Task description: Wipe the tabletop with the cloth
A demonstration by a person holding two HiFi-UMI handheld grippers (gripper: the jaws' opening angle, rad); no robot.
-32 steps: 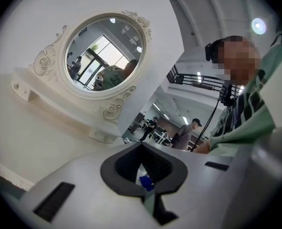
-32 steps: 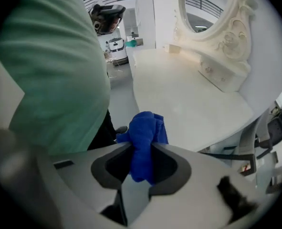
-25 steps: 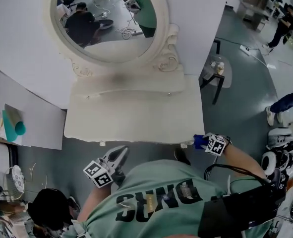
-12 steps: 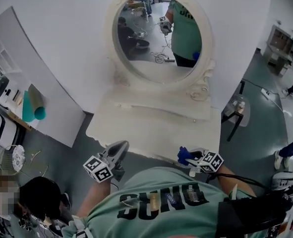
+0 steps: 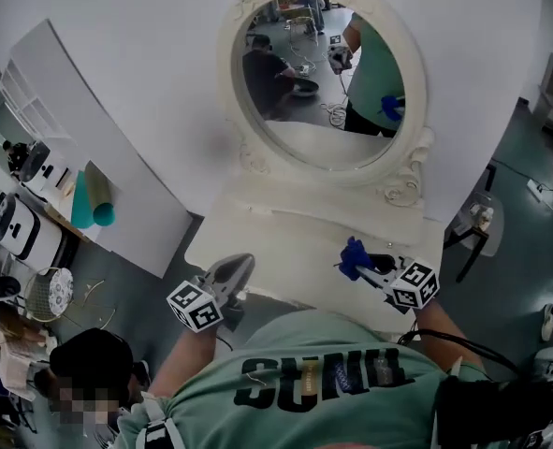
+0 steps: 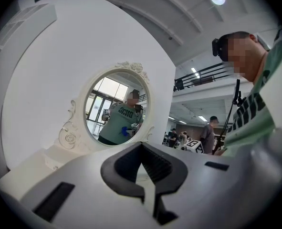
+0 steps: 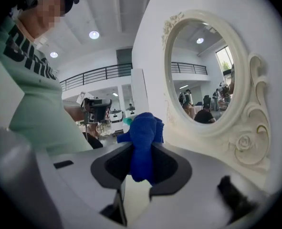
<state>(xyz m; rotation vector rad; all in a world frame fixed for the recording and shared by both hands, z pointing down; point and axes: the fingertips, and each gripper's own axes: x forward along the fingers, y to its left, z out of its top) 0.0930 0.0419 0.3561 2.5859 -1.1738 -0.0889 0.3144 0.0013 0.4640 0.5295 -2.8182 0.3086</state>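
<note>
Right tongs [image 7: 141,151] pinch the blue cloth [image 7: 144,130], its lower folds hidden; left tongs [image 6: 141,149] pressed together.

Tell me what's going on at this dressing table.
A person stands at a white dressing table with a tool in each hand. The right hand-held gripper is shut on a blue cloth, held over the tabletop near its front edge; whether the cloth touches it isn't clear. The left hand-held gripper is shut and empty, by the front-left edge.

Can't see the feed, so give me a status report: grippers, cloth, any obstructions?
Left gripper shut, empty, at the tabletop's near edge. Right gripper shut on blue cloth, over tabletop. Nothing in the way.
</note>
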